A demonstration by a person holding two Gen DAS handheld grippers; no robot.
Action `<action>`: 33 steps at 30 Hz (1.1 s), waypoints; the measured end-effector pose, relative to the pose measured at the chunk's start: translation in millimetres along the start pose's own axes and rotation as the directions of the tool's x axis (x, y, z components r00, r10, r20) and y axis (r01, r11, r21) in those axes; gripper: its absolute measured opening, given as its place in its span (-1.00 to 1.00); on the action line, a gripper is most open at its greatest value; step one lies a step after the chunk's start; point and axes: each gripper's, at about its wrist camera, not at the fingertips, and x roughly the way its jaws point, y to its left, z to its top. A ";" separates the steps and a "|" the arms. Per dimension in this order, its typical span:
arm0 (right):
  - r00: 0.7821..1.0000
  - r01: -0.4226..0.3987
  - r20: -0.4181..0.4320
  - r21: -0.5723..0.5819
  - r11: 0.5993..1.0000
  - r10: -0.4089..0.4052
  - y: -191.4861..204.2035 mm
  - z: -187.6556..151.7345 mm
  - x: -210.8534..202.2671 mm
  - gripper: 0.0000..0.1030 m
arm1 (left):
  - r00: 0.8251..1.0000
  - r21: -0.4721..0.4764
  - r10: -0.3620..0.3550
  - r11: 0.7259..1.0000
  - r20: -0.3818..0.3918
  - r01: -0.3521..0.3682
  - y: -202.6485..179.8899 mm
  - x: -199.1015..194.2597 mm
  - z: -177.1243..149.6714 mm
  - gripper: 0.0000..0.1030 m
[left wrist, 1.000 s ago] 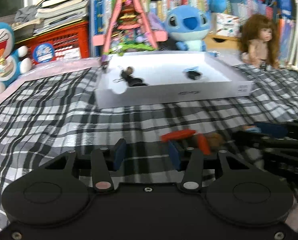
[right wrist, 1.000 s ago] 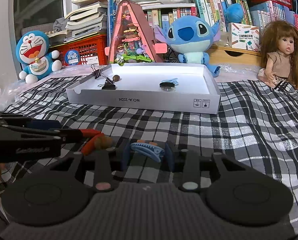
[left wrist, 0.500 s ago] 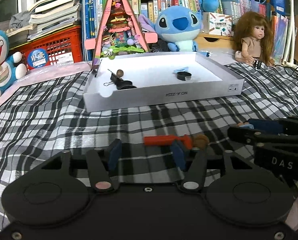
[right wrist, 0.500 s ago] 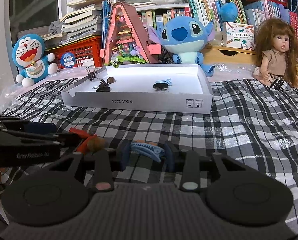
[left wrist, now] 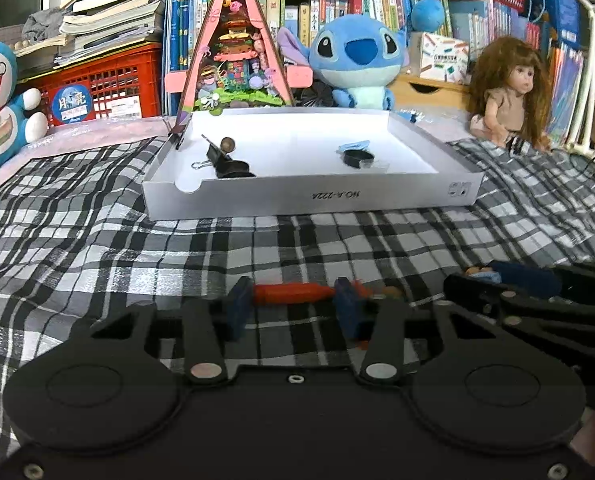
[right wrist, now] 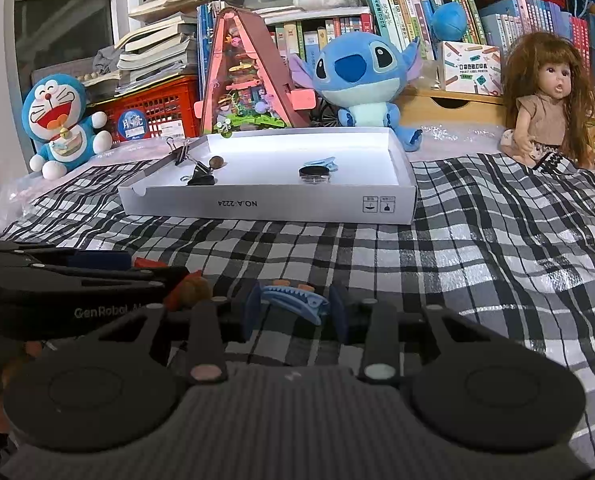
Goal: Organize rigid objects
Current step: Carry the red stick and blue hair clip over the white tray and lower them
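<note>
An orange-red clip (left wrist: 293,293) with a brown ball end lies on the checked cloth between the fingers of my left gripper (left wrist: 293,306), which is open around it. A blue hair clip (right wrist: 295,301) lies between the fingers of my right gripper (right wrist: 293,310), also open around it. The orange clip's brown end (right wrist: 189,289) shows left of the right gripper. A white tray (left wrist: 313,200) stands beyond, holding binder clips (left wrist: 217,156), a brown bead, a black round lid (left wrist: 357,158) and a light blue clip. The tray shows in the right wrist view (right wrist: 269,208) too.
The two grippers sit side by side, the right one (left wrist: 537,300) close at the left one's right. Plush toys (right wrist: 361,76), a doll (right wrist: 545,100), a pink triangular toy house (right wrist: 249,76), a red crate and books line the back edge behind the tray.
My left gripper has shifted right and forward, so the orange clip now lies between its fingers. The right gripper has stayed around the blue hair clip.
</note>
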 end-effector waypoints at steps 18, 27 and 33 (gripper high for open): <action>1.000 -0.008 0.024 -0.018 1.000 0.008 5.3 35.4 10.6 -0.15 | 0.998 -0.003 0.012 1.000 0.068 -0.012 21.1 -4.2 54.9 -0.19; 0.999 0.020 0.026 -0.013 1.000 -0.020 -4.7 83.4 39.5 -0.15 | 0.995 -0.007 0.002 1.000 0.096 -0.001 38.6 26.8 111.9 -0.19; 0.999 0.032 -0.039 0.053 0.998 -0.030 -21.4 119.2 88.0 -0.15 | 0.998 -0.073 0.025 0.997 0.051 -0.021 54.9 78.2 142.8 -0.19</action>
